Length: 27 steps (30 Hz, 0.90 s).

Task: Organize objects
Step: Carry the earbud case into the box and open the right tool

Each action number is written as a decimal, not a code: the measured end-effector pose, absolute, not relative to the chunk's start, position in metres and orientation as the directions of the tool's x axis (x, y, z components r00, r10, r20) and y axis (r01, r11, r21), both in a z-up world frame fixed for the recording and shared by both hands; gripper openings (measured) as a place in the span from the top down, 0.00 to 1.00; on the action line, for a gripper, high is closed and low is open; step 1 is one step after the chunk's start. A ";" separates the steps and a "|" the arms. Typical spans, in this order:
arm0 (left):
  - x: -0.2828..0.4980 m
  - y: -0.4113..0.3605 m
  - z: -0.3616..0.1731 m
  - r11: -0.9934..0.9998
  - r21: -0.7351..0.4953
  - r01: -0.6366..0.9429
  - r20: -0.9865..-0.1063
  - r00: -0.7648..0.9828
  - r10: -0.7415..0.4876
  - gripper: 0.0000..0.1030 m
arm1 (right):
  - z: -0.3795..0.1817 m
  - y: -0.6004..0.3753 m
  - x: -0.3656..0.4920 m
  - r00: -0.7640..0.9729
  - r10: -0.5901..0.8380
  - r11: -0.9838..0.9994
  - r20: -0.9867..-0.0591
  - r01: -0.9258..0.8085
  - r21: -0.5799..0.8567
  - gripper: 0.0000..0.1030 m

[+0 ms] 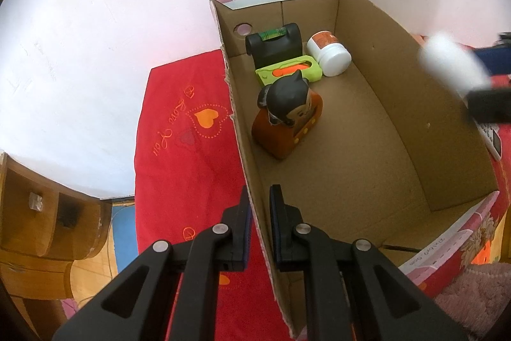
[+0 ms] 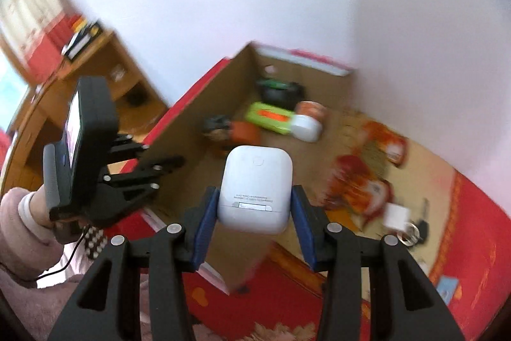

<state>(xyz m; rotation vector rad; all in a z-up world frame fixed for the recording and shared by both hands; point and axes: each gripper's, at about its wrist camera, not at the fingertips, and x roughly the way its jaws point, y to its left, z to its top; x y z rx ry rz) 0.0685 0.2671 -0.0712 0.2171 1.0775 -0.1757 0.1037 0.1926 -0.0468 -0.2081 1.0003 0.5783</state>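
A: Status, left to right?

B: My left tool (image 1: 259, 224) is clamped narrow on the near left wall of the open brown cardboard box (image 1: 396, 130), one pad outside, one inside. A hand in a pink sleeve (image 2: 22, 213) grips it in the right wrist view.

A: Box contents?

B: All at the far end. Black jug-shaped container with a green strip (image 1: 275, 45) stands by the back wall. Lime-green flat case with an orange insert (image 1: 289, 72) lies in front of it, touching. White plastic jar with an orange label (image 1: 329, 53) lies on its side just to the right. Orange toy with a dark-haired cartoon head (image 1: 287, 120) sits nearer to me, by the left wall.

A: Right side?

B: My right tool (image 2: 255, 206) holds a white rounded-corner plastic case (image 2: 255, 190) between the blue pads (image 2: 204, 214), up in the air above the near end of the box. View is motion-blurred. The box rests on red patterned fabric (image 1: 179, 130); I can't tell what lies under it.
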 end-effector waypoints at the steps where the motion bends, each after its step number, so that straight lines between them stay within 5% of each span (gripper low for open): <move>1: 0.068 0.267 -0.071 0.965 0.090 0.247 -0.885 0.464 -0.036 0.91 | -0.051 0.201 0.106 0.394 0.352 0.824 -0.849 -0.561 0.081 0.55; 27: 0.068 0.267 -0.071 0.963 0.090 0.254 -0.885 0.464 -0.040 0.91 | -0.150 0.277 0.152 0.214 0.114 0.758 -0.970 -0.650 -0.054 0.55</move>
